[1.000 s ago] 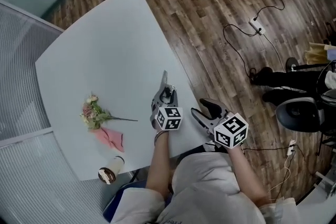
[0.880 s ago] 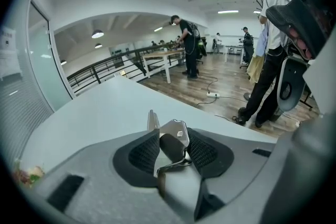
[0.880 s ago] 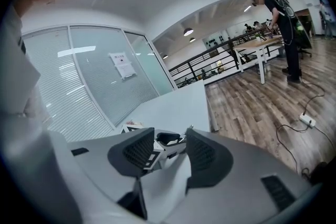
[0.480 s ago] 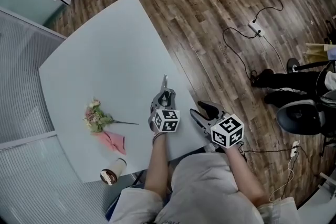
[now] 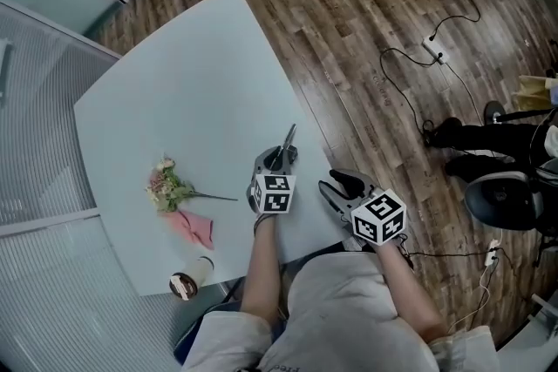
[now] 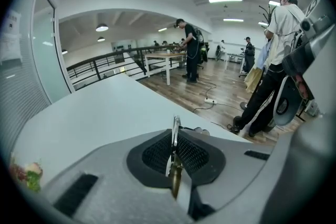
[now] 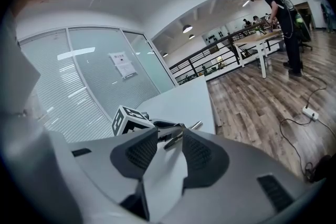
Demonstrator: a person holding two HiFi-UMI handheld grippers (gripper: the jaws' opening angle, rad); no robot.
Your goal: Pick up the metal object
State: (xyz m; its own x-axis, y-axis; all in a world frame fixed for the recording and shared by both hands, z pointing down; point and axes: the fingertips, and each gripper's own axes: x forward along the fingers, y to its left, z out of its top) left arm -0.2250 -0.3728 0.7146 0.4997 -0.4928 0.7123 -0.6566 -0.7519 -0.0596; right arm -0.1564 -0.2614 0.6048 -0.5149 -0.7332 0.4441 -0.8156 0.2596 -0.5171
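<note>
in the head view, at the lower middle, the left gripper (image 5: 281, 156) holds the metal object (image 5: 289, 138) over the right edge of the white table (image 5: 174, 74), and the right gripper (image 5: 340, 184) is just beside it. in the left gripper view the jaws have just been closing and now pinch the metal object. in the right gripper view the jaws have just been closing a little and stand partly apart, with nothing between them.

Notice (image 7: 122, 64) on glass wall (image 7: 89, 84): print seems too blurred.

A pale table (image 5: 174, 91) stood on dark wood-plank floor (image 5: 349, 22). Ribbed glass partitions (image 5: 44, 179) ran along its left edge, and strip lights (image 6: 226, 0) glowed overhead.
</note>
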